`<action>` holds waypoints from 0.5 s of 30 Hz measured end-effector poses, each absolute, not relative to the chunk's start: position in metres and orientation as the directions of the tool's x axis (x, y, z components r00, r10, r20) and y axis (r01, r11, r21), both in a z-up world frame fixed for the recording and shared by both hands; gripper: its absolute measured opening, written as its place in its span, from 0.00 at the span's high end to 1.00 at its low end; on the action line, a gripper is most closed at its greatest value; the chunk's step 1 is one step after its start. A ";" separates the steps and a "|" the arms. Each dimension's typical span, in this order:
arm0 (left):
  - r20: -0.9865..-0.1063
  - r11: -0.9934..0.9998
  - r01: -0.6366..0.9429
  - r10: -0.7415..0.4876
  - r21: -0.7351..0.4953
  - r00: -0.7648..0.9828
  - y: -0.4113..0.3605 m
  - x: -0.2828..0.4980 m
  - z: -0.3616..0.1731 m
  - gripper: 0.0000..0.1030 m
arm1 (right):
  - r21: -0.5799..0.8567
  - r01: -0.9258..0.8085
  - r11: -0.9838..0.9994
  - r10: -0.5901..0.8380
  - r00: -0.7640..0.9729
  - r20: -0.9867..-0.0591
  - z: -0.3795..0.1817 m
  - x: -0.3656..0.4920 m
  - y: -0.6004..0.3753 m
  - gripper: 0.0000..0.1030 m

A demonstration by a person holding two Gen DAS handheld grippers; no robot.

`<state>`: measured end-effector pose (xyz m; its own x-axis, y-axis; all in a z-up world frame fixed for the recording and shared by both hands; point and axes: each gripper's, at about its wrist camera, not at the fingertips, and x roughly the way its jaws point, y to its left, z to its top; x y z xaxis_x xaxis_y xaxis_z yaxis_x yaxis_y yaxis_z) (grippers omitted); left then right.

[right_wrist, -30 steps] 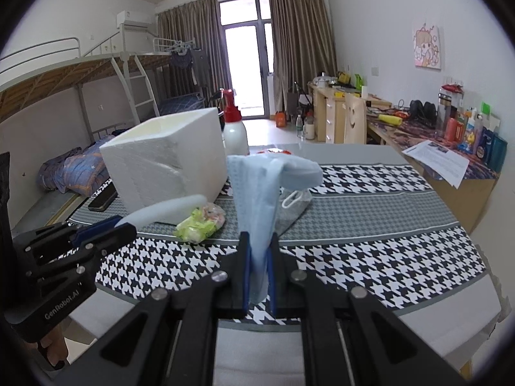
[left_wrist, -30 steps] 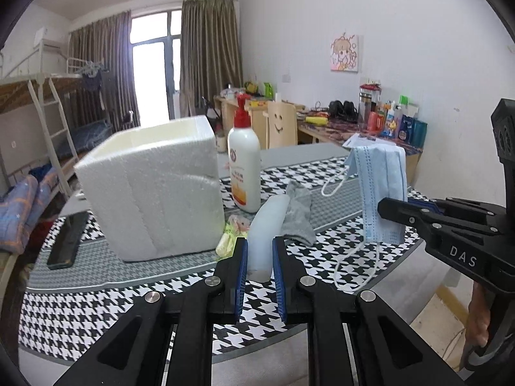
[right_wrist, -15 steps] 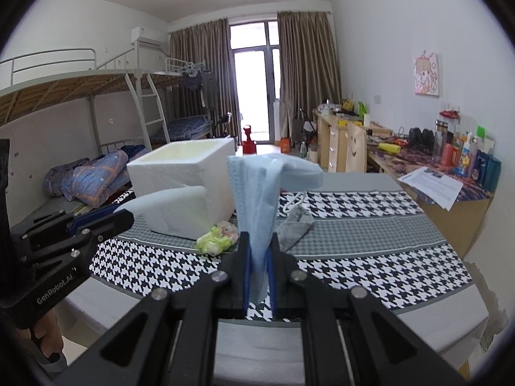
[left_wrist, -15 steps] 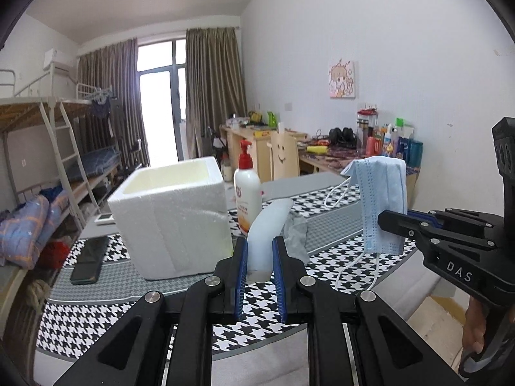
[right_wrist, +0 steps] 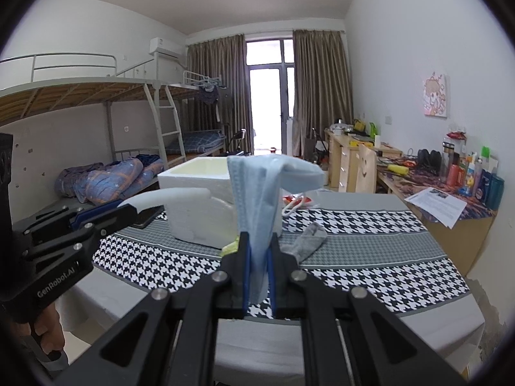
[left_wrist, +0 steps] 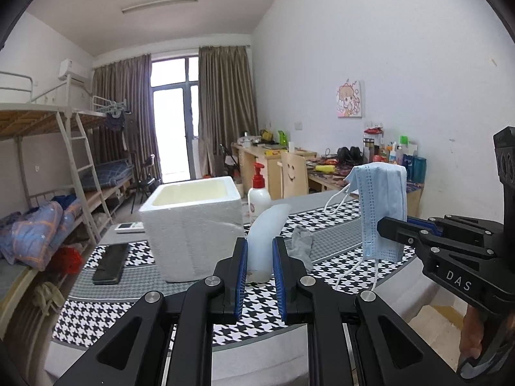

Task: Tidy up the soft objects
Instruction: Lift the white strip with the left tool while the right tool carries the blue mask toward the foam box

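My left gripper [left_wrist: 260, 257] is shut on a pale white soft sleeve-like piece [left_wrist: 265, 231], held above the near table edge; it also shows in the right wrist view [right_wrist: 173, 195]. My right gripper [right_wrist: 257, 257] is shut on a blue face mask [right_wrist: 257, 199], which hangs draped with its ear loops dangling [left_wrist: 383, 206]. An open white foam box [left_wrist: 193, 222] stands on the houndstooth table [left_wrist: 135, 318] ahead. A grey sock [left_wrist: 302, 244] lies right of the box. A yellow-green soft item [right_wrist: 230, 247] lies at the box's foot.
A pump bottle [left_wrist: 259, 196] with a red top stands behind the box. A black phone [left_wrist: 111, 262] and a white remote [left_wrist: 128, 226] lie on the table's left. Bunk beds stand at left, cluttered desks along the right wall.
Both grippers have risen and pulled back from the table with their items still held; the box's open top has come into view.
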<state>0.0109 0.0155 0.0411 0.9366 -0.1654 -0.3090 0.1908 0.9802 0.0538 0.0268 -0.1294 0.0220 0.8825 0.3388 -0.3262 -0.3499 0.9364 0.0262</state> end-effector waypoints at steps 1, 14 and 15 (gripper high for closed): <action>-0.304 0.981 0.185 -0.160 0.054 0.939 0.017 0.009 0.042 0.84 | 0.025 -0.354 0.935 0.343 0.882 -0.324 0.022 0.026 -0.128 0.88; -0.283 0.997 0.070 -0.059 0.031 0.957 0.046 -0.002 0.042 0.84 | 0.010 -0.474 0.880 0.453 0.836 -0.309 0.027 0.027 -0.094 0.88; -0.285 0.998 0.063 -0.052 0.030 0.957 0.049 -0.003 0.041 0.84 | 0.009 -0.482 0.876 0.461 0.832 -0.311 0.026 0.028 -0.091 0.88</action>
